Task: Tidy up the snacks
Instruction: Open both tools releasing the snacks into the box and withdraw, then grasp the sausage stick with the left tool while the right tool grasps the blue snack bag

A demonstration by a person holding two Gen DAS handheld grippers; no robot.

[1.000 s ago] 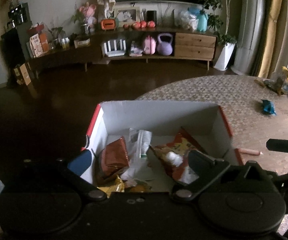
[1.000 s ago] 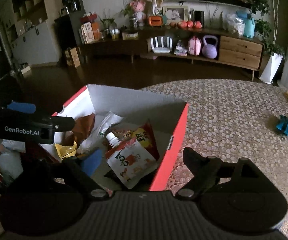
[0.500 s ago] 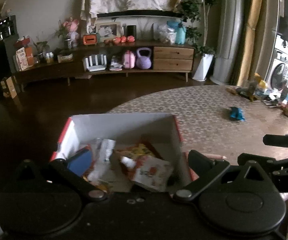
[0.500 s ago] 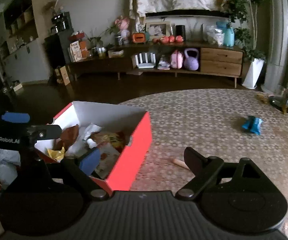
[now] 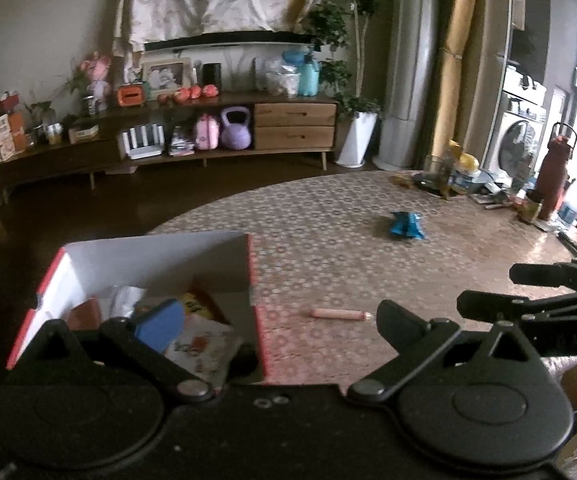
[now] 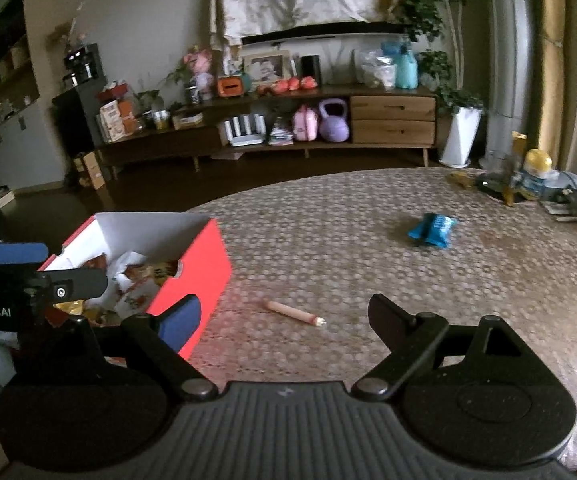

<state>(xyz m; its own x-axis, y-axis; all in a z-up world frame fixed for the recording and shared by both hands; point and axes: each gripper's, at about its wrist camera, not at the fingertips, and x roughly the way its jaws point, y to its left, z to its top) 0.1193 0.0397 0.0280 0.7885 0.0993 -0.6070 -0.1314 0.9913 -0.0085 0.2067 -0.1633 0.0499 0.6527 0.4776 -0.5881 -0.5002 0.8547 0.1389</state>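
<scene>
Both tongs, left gripper (image 5: 276, 320) and right gripper (image 6: 284, 312), gape wide and empty; the fetching step is in hand, so next close on the pink stick-shaped sausage snack (image 6: 293, 313) at twelve o'clock, for the red cardboard box (image 6: 204, 256).

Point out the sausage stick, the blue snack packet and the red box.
sausage stick (image 6: 293, 313): right wrist view, middle of its length.
blue snack packet (image 6: 432, 230): right wrist view, centre of wrapper.
red box (image 6: 202, 268): right wrist view, outer red side wall.
</scene>
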